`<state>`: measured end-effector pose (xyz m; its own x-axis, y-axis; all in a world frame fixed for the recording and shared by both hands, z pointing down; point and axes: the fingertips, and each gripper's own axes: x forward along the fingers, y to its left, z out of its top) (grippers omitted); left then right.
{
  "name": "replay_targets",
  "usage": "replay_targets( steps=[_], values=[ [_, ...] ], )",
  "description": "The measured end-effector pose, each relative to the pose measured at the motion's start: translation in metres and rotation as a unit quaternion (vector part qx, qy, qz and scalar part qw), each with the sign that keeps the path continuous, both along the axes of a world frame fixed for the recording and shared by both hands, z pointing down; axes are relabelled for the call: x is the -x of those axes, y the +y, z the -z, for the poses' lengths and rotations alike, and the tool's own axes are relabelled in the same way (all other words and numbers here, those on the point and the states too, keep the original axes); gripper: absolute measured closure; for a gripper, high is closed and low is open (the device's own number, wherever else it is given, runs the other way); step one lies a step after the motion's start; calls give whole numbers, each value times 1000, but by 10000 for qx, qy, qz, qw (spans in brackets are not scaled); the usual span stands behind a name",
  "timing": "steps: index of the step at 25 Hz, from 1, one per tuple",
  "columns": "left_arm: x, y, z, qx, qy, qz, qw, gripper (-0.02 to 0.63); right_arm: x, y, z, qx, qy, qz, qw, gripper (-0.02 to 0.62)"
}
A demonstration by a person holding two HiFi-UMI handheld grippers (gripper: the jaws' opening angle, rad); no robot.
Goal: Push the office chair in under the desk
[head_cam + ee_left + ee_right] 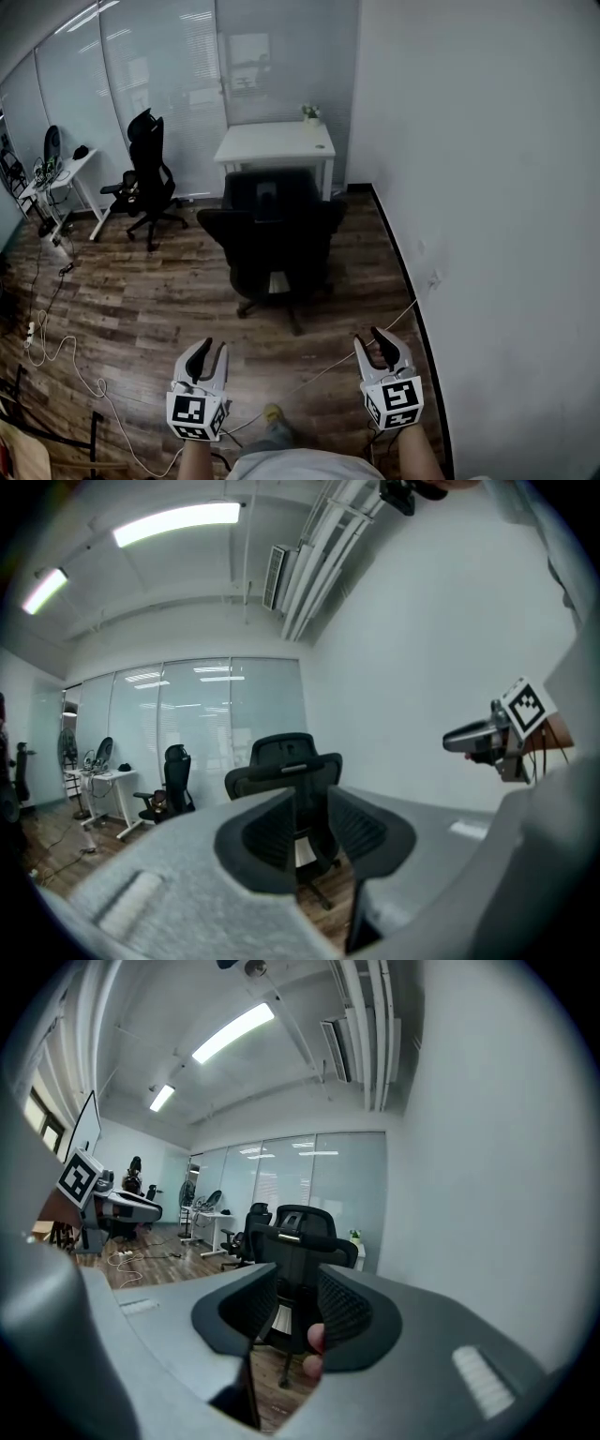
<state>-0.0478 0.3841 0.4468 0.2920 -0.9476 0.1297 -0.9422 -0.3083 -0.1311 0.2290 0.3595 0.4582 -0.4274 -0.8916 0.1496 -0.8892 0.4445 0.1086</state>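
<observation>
A black office chair [272, 234] stands on the wood floor with its back towards me, just in front of a white desk [275, 142] by the glass wall. My left gripper [213, 349] and right gripper [370, 339] are held low, well short of the chair and apart from it. Both are open with nothing between the jaws. In the left gripper view the chair [286, 761] shows through the gap of the left gripper [314, 806]. The right gripper view shows the chair [300, 1227] beyond the right gripper [295, 1290], and a small pink blob I cannot identify low in the gap.
A second black chair [148, 173] and a white table [61, 173] with gear stand at the left. Cables [56, 356] trail over the floor at the lower left. A white wall [487, 234] runs close along the right. A small plant [309, 112] sits on the desk.
</observation>
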Motion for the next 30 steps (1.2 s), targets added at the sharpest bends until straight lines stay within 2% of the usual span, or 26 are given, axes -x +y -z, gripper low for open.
replay_targets(
  steps=[10,15,25,30],
  values=[
    [76,-126,11,-29,150,-268,9995,500,84,-115,21,-100,233,-7,9997,472],
    [100,-173,8,31,119,-384,9992,500,105,-160,22,-84,313,-114,9994,472],
    [96,-263,-5,182,75,-582,9981,494,100,-248,14,-2,416,-170,9990,472],
    [90,-322,-8,269,-3,-513,9983,491,99,-311,12,-24,474,106,9988,472]
  ],
)
